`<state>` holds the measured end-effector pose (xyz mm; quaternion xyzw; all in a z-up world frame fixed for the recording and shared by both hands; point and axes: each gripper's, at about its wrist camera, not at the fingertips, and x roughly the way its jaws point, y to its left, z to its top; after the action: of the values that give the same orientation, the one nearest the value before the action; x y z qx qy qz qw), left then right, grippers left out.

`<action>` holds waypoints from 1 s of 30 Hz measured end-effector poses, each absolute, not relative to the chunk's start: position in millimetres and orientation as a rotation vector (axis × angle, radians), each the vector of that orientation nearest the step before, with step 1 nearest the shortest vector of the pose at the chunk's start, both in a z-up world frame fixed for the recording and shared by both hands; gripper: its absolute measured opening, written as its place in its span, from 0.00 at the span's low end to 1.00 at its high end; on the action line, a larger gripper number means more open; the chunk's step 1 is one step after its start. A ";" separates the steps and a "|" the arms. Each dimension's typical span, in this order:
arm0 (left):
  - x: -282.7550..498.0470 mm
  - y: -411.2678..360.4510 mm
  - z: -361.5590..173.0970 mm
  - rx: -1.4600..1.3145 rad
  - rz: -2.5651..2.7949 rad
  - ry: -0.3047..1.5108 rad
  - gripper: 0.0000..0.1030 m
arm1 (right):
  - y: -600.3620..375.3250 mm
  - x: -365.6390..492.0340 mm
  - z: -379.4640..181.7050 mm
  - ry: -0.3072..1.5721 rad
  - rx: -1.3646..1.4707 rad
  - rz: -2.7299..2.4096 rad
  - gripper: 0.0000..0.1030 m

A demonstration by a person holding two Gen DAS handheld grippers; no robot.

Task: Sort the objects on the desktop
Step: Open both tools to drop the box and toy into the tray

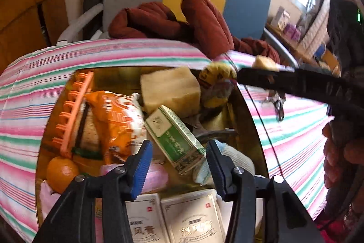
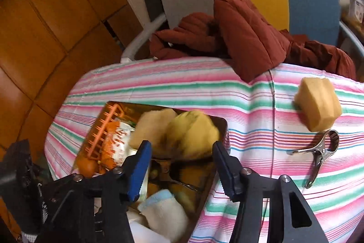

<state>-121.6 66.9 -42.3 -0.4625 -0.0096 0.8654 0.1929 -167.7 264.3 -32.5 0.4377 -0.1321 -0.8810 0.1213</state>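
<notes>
While both tongs hang open and empty over a crowded tray (image 2: 221,126) on the striped desk (image 2: 250,92), a yellow sponge (image 2: 318,104) and metal clip (image 2: 318,155) lie loose to its right. Best advice: swing the right tongs (image 2: 182,165) rightward, straddle the sponge squarely, then close. The left tongs (image 1: 177,165) hover above a green box (image 1: 175,136).

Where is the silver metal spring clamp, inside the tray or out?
Out: the silver metal spring clamp lies on the striped tablecloth, right of the tray.

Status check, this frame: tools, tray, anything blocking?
Both tools open, empty. Tray crammed. Sponge and metal clip out on cloth. Nothing blocking.
</notes>
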 end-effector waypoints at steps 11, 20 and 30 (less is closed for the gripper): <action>-121.1 45.0 -34.8 -1.260 2.541 -0.071 0.39 | 267.8 -184.9 -42.9 -0.327 1.329 -2.642 0.25; -119.2 31.2 -36.9 -1.274 2.560 -0.196 0.40 | 228.9 -193.6 -77.4 -0.199 1.425 -2.473 0.27; -108.6 36.6 -34.1 -1.267 2.554 -0.280 0.50 | 292.6 -128.4 -37.3 -0.304 1.227 -2.569 0.47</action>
<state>-108.6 36.6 -34.1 -0.4379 -0.0967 0.8831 0.1379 -128.4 292.6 -37.3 0.4244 -0.1051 -0.8886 0.1387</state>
